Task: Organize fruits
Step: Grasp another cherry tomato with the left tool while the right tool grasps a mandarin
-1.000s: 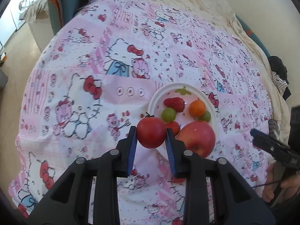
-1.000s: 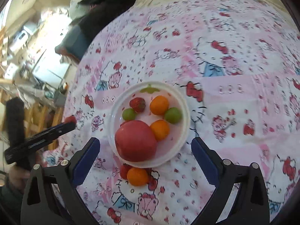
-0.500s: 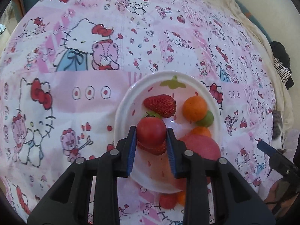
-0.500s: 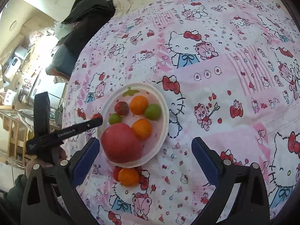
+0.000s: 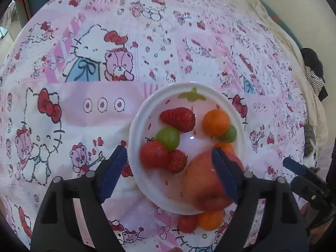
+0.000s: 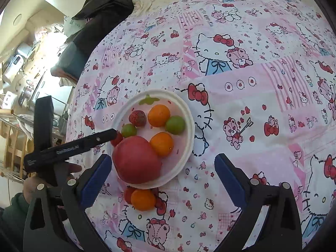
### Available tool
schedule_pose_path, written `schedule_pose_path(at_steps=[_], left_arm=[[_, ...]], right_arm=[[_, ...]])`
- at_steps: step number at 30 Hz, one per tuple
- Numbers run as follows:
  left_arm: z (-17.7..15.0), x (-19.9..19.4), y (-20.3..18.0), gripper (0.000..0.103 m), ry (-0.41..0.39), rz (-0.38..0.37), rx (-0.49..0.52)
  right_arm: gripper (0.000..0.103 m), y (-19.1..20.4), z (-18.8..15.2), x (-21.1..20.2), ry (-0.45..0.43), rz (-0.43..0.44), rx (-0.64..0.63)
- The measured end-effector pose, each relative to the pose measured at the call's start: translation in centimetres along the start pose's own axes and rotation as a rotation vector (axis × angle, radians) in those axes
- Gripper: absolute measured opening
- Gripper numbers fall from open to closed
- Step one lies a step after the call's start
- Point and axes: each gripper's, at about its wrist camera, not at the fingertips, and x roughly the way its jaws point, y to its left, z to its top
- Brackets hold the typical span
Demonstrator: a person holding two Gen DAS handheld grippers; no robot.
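A white plate [image 5: 138, 124] [image 6: 187, 113] on the Hello Kitty cloth holds a big red apple [image 5: 208, 180] [image 6: 136, 159], a red tomato [image 5: 153, 154], strawberries [image 5: 178, 118], green fruits [image 5: 169, 137] and oranges [image 5: 216, 121]. My left gripper [image 5: 169, 172] is open and empty above the plate's near side, with the tomato lying between its fingers. My right gripper [image 6: 162, 180] is open and empty over the plate's near rim. An orange [image 6: 143, 199] and a small red fruit [image 6: 128, 193] lie on the cloth just outside the plate.
The cloth-covered round table [image 6: 252, 105] stretches wide on the right. Dark clothing [image 6: 100, 14] lies at its far edge. The left gripper's body [image 6: 69, 147] and the hand on it reach in from the left of the right wrist view.
My left gripper has opened and let go of the tomato, which now rests on the plate beside a strawberry. The right gripper has come lower and closer to the plate.
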Motion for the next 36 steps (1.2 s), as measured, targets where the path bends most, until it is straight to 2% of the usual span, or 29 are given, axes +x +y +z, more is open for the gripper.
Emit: schedule_pose_path(at_steps=[7,13,19,21,25,30,32,34,36], left_arm=[[-0.8,-2.4,-0.1,0.08,-0.047,0.009,0.017],[-2.2,-4.1,-0.2,0.08,-0.082,0.068,0.054],[-4.0,-5.8,0.4,0.08,-0.102,0.079,0.046],[-4.9,-6.5,0.9,0.08,-0.103,0.092,0.033],[-6.8,-6.5,1.1,0.08,-0.072,0.103,0.029],[-8.7,-5.3,0.7,0.079,-0.019,0.094,0.035],[-9.3,-4.3,0.5,0.073,0.014,0.078,0.033],[-9.8,-3.0,-0.1,0.061,0.058,0.062,0.039],[-10.0,-1.8,-0.5,0.045,0.091,0.053,0.047]], right_arm=[[0.101,-0.3,-0.2,-0.4,-0.019,-0.028,0.001],[0.101,-0.7,-0.8,-1.4,-0.039,-0.054,0.016],[0.101,-0.7,-2.3,-3.1,-0.065,-0.066,0.02],[0.101,-0.9,-2.9,-3.5,-0.067,-0.055,0.042],[0.101,-2.2,-4.8,-3.9,-0.053,0.027,0.157],[0.101,-2.3,-6.5,-3.8,-0.038,0.032,0.186],[0.101,-2.2,-6.8,-3.7,-0.035,0.022,0.184],[0.101,-2.3,-6.9,-3.6,-0.031,0.015,0.182],[0.101,-2.4,-6.8,-3.5,-0.028,0.008,0.18]])
